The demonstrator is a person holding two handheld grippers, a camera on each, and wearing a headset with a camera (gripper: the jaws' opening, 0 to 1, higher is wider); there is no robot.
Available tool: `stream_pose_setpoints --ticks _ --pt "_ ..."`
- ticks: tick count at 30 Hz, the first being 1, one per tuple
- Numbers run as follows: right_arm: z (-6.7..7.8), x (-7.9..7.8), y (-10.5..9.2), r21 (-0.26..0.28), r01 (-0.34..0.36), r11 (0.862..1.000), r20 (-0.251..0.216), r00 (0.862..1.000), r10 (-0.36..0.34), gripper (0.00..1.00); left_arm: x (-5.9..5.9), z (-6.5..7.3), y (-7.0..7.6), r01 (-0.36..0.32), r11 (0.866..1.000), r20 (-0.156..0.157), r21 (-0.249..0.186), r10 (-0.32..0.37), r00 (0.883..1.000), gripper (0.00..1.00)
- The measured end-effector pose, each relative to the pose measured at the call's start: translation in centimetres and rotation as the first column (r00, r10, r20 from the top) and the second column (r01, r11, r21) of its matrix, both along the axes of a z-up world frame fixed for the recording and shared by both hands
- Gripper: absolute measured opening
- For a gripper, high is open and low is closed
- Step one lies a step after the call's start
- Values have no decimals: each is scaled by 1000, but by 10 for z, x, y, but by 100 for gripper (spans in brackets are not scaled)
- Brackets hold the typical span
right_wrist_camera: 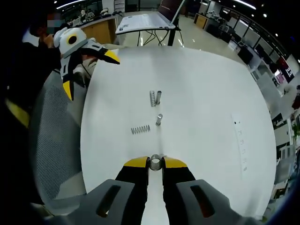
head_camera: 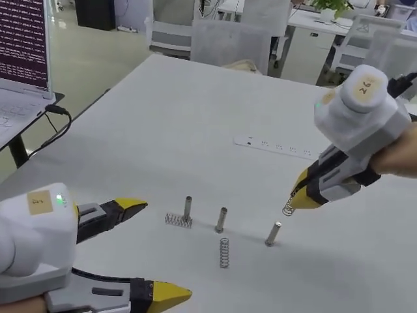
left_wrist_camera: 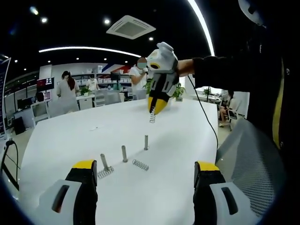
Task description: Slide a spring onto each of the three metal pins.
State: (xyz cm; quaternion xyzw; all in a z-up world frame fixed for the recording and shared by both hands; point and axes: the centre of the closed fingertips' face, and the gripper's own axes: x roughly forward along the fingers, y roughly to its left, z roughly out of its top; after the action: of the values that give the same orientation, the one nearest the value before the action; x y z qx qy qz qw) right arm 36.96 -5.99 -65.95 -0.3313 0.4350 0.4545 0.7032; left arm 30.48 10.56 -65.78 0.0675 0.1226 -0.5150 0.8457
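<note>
table (head_camera: 195, 111) white, in open office; left gripper (head_camera: 166, 250) jaws apart, right gripper (head_camera: 296, 199) jaws clamped on spring (right_wrist_camera: 155, 162)

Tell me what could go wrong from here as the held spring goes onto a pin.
1. The right gripper pinches the spring near one end; it may slip out or swing past the top of the nearest pin.
2. That slim pin stands upright; a sideways push could tip it.
3. A loose spring lies beside the leftmost pin in the head view; a knock may roll it away.
</note>
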Motion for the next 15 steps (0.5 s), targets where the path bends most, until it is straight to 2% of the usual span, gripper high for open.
stream_pose_setpoints --ticks 5,15 --pt "-13 6 -5 -13 15 1000 -16 1000 -15 8 1 0 2 -11 1000 1 2 11 1000 83" --pt "-28 12 -8 -4 35 999 -34 999 -35 8 2 -3 4 -17 1000 -1 14 17 1000 83"
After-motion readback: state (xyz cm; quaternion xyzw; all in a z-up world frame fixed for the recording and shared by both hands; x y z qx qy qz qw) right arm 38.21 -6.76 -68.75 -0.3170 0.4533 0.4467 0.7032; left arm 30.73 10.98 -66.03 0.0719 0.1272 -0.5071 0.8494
